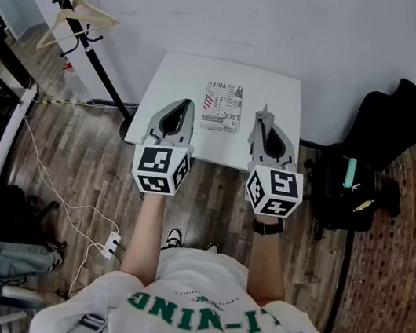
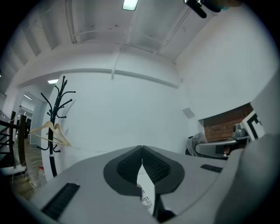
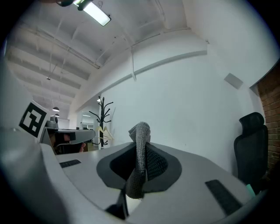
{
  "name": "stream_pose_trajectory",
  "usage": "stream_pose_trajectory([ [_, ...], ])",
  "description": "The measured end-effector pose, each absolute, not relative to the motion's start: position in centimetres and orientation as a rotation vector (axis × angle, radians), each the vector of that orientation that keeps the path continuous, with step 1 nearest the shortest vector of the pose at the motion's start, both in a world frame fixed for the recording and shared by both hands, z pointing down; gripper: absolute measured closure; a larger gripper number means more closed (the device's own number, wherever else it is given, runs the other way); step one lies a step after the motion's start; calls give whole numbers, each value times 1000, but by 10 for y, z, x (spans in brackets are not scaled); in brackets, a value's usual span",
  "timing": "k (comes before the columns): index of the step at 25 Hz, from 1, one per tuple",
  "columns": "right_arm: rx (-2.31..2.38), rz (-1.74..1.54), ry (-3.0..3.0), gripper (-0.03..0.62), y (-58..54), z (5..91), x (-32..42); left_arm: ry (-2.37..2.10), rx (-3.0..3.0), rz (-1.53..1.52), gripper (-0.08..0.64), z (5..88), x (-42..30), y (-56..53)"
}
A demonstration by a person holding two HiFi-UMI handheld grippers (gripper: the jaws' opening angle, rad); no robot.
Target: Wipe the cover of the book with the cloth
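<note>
The book (image 1: 222, 106) lies flat on the small white table (image 1: 176, 83), its cover printed with red and black lettering. My left gripper (image 1: 179, 106) hovers over the table's near left part, just left of the book, shut and holding nothing; in the left gripper view (image 2: 142, 148) a strip of the book (image 2: 146, 194) shows below the closed tips. My right gripper (image 1: 264, 117) is to the right of the book, shut on a grey knitted cloth (image 3: 140, 153) that sticks up between its jaws and hangs below them.
A black coat stand (image 1: 69, 6) with a wooden hanger stands left of the table. A black chair with a bag (image 1: 368, 162) sits to the right by the brick wall. Cables and a power strip (image 1: 110, 245) lie on the wooden floor.
</note>
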State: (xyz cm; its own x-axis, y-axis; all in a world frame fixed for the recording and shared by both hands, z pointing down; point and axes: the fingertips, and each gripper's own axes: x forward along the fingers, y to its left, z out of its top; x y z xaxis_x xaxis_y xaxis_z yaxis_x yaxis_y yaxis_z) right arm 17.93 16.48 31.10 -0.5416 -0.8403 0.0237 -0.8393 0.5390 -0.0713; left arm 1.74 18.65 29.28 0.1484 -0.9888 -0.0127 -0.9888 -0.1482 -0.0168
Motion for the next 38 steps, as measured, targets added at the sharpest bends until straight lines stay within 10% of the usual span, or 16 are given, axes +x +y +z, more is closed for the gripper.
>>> stream_pose_trajectory([
  [38, -1640, -137, 2797, 549, -49, 345, 69, 1901, -2512, 13, 545, 319, -77, -41],
])
